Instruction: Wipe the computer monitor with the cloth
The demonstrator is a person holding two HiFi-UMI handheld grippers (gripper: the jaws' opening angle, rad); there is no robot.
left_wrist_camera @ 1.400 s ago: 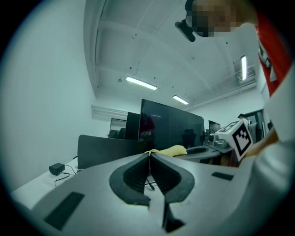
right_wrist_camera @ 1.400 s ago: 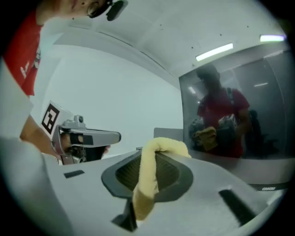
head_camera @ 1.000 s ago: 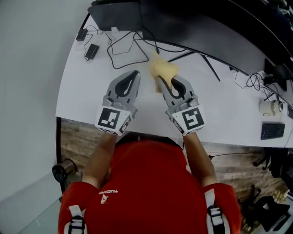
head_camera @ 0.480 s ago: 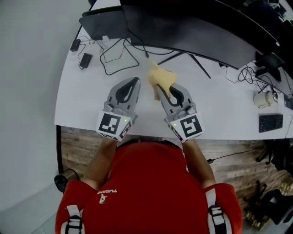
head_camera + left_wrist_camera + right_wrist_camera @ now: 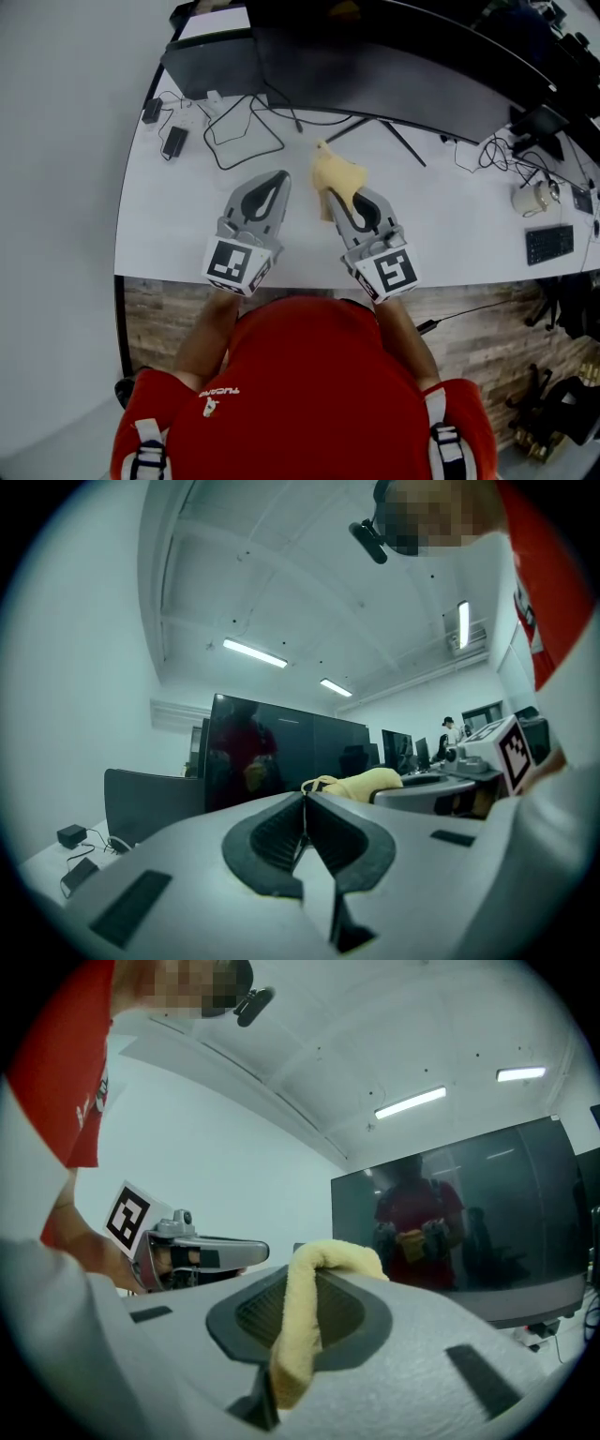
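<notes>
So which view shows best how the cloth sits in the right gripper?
The right gripper view: the cloth is pinched between the shut jaws of the right gripper and folds over their tip. The head view shows only a bunch past the tip; the left gripper view shows a yellow sliver.

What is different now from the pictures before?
Hardly anything. The right gripper with the yellow cloth seems to have drawn back a little from the monitor, toward the person. Nothing was grabbed or let go: it stays shut on the cloth, and the left gripper stays shut and empty.
</notes>
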